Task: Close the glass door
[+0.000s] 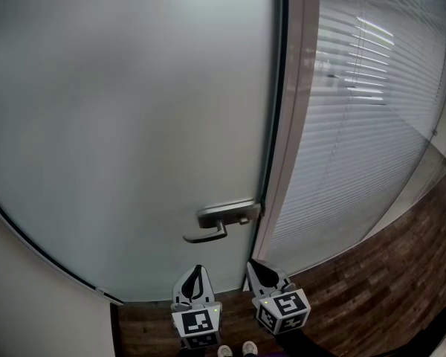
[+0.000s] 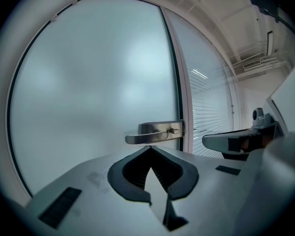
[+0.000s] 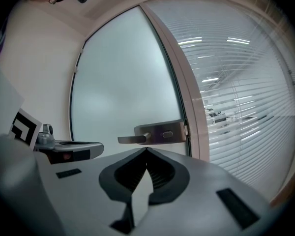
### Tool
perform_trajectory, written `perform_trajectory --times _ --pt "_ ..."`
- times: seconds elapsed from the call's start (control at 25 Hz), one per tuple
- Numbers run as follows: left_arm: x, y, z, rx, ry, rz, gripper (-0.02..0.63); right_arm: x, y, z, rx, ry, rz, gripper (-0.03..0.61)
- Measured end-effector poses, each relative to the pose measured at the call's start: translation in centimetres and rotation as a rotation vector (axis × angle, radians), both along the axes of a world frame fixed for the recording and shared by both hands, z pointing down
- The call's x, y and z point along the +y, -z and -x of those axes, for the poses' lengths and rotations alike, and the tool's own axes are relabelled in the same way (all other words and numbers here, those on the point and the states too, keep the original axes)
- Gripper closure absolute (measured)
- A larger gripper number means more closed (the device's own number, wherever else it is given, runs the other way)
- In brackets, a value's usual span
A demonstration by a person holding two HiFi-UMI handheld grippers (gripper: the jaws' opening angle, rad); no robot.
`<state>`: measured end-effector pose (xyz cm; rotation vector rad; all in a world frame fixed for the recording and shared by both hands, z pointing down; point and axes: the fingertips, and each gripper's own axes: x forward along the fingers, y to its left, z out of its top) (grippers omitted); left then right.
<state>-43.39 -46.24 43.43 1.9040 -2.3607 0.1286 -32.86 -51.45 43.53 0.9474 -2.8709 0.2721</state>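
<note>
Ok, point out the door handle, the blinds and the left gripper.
door handle [image 1: 208, 234], head view, on the lever.
blinds [image 1: 372, 125], head view, on the slats.
left gripper [image 1: 198, 271], head view, at its shut fingertips.

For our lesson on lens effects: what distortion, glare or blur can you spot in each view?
Head view: the wide lens bows the glass door, and light streaks glare on the blinds. Left gripper view: black corners; pale bright patches on the door; the handle is sharp. Right gripper view: the door frame curves.
</note>
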Motion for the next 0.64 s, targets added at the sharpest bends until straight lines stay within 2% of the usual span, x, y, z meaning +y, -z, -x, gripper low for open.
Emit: perform_trajectory --times 0.64 --pt "-0.23 -0.23 -0.04 -0.001 -0.005 0.003 0.614 -0.28 -0.1 0.07 0.009 -0.006 -0.004 0.588"
